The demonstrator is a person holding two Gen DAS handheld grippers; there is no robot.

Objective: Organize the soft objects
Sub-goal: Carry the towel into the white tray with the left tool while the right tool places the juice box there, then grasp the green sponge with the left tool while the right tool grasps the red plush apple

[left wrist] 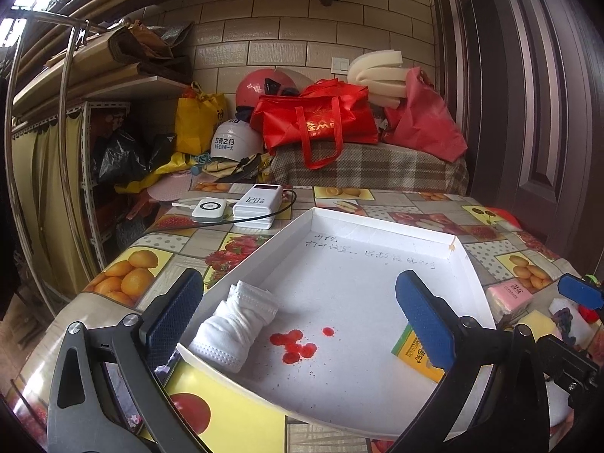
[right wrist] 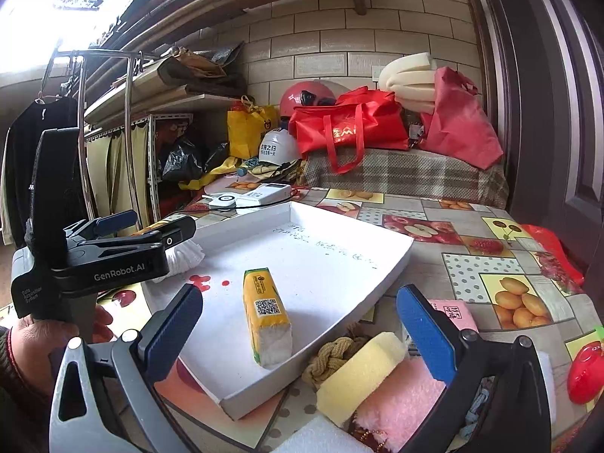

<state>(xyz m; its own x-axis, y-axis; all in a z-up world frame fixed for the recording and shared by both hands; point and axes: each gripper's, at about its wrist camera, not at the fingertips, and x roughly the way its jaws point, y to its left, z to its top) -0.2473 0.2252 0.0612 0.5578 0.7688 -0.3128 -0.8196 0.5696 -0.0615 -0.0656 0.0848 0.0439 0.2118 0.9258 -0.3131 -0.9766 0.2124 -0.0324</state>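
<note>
My landmark is the white tray (left wrist: 377, 222) that sits on the table with the fruit-picture cloth (left wrist: 143, 260). My left gripper (left wrist: 298, 313) hangs over the near side of the tray, and its blue pads are spread wide with nothing between them. A rolled white sock (left wrist: 234, 324) lies inside the tray at its near left corner, leaning on the tray wall, close to my left pad but not touching it as far as I can see. Red blotches (left wrist: 294, 343) stain the tray floor just beside the sock. A yellow tissue pack (right wrist: 266, 319) lies inside the tray too, near its right wall. My right gripper (right wrist: 298, 324) hangs by the tray's near right corner, and its pads are wide apart as well, holding nothing. Just outside the tray on that side is a small heap of soft things: a yellow sponge (right wrist: 362, 370), a pink fluffy cloth (right wrist: 404, 400) under it, a tan braided rope (right wrist: 332, 355) touching the tray wall, and a pink tissue pack (right wrist: 456, 313) a bit farther from the tray. A red plastic thing (right wrist: 585, 370) lies well to the right of the tray. Behind the tray, at the far end of the table, sit two white power banks (left wrist: 260, 204) with a black cable.
</note>
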